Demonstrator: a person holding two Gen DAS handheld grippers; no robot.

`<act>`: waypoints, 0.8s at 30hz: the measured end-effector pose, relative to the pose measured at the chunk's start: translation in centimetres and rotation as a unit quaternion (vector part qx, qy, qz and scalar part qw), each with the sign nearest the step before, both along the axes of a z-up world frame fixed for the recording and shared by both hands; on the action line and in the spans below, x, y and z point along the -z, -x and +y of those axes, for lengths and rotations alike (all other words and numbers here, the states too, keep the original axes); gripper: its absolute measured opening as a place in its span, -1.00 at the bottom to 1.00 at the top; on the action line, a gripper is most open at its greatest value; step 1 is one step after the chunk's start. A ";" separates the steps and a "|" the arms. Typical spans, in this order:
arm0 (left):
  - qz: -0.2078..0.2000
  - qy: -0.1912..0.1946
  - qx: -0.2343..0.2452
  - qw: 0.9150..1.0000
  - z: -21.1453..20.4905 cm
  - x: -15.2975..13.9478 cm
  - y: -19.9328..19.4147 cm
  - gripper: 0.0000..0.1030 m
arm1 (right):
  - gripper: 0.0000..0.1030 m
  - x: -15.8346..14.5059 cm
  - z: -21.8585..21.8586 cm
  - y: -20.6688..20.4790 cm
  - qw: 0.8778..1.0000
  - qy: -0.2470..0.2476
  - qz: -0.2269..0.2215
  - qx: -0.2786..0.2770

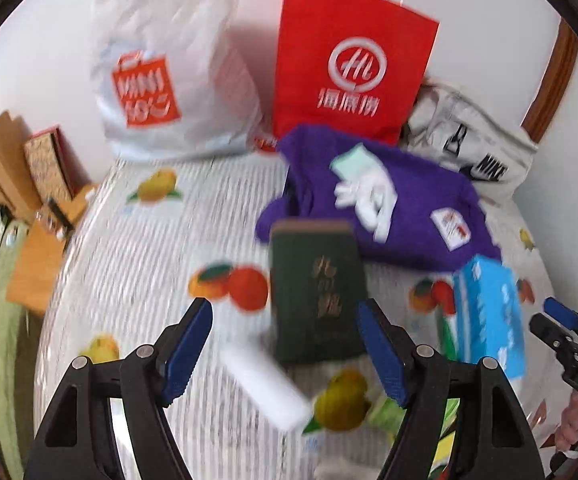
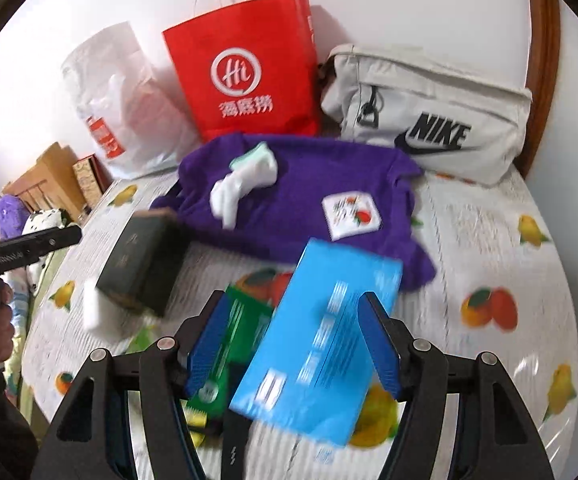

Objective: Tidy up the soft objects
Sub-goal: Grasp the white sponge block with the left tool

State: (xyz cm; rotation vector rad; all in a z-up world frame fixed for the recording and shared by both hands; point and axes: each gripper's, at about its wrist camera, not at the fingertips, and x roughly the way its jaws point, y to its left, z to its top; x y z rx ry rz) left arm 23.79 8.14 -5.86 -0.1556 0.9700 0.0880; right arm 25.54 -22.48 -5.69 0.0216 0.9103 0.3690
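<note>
A purple sweater (image 1: 421, 216) (image 2: 309, 196) lies on the fruit-print bed cover, with a white and mint sock (image 1: 363, 184) (image 2: 245, 180) on top. My left gripper (image 1: 285, 344) is open, its jaws either side of the near end of a dark green book (image 1: 317, 288) (image 2: 141, 264). My right gripper (image 2: 297, 336) is open above a blue box (image 2: 321, 348) (image 1: 489, 312) that lies between its jaws; it also shows at the right edge of the left wrist view (image 1: 569, 332). A green packet (image 2: 229, 344) lies under the blue box.
A red paper bag (image 1: 349, 68) (image 2: 249, 68), a white plastic bag (image 1: 169, 68) (image 2: 117, 96) and a white Nike pouch (image 1: 469, 144) (image 2: 429, 116) stand against the wall. A white block (image 1: 265, 388) (image 2: 97, 308) lies beside the book. Wooden furniture (image 1: 9, 168) is at left.
</note>
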 end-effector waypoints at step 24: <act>0.064 0.005 -0.056 0.996 1.1 8.8 1.7 -0.27 | 0.28 5.4 0.5 8.0 0.999 0.006 0.041 -0.010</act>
